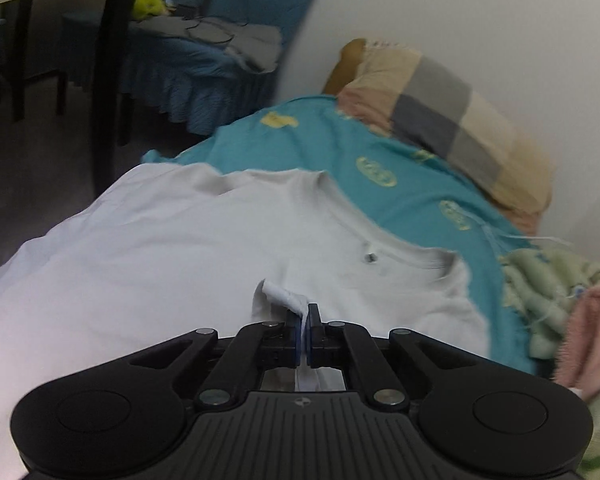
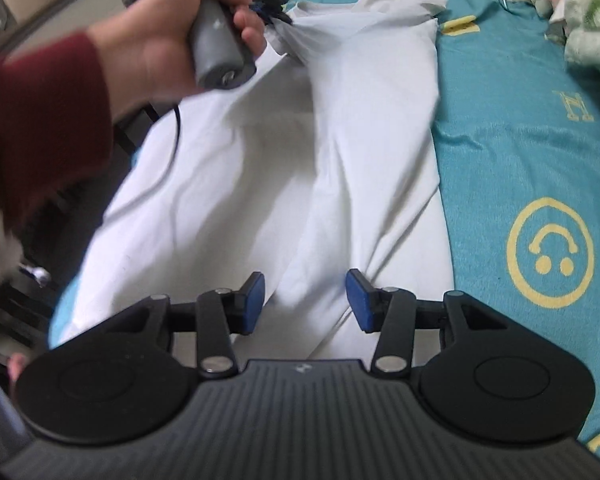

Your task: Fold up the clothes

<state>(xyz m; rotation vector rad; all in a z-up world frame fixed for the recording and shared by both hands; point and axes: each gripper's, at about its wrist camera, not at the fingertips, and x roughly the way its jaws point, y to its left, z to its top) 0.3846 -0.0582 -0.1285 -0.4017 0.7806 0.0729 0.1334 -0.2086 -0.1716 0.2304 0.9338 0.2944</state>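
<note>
A white T-shirt [image 1: 172, 248] lies spread on a teal bedsheet [image 1: 400, 184], its round neckline to the right in the left wrist view. My left gripper [image 1: 305, 312] is shut on a pinched fold of the white T-shirt, with fabric bunched up at its tips. In the right wrist view the white T-shirt [image 2: 292, 152] runs away from me with a long crease down its middle. My right gripper [image 2: 305, 294] stands open just above the shirt's near part, nothing between its blue fingertips. A hand [image 2: 168, 36] in a dark red sleeve holds the other gripper at the shirt's far left edge.
A checked pillow [image 1: 452, 120] lies at the bed's head by the white wall. Green and pink fluffy blankets [image 1: 556, 300] are heaped on the right. The teal bedsheet [image 2: 540, 128] carries yellow smiley prints. A second bed with blue cover [image 1: 196, 68] and dark furniture legs stand beyond the left bed edge.
</note>
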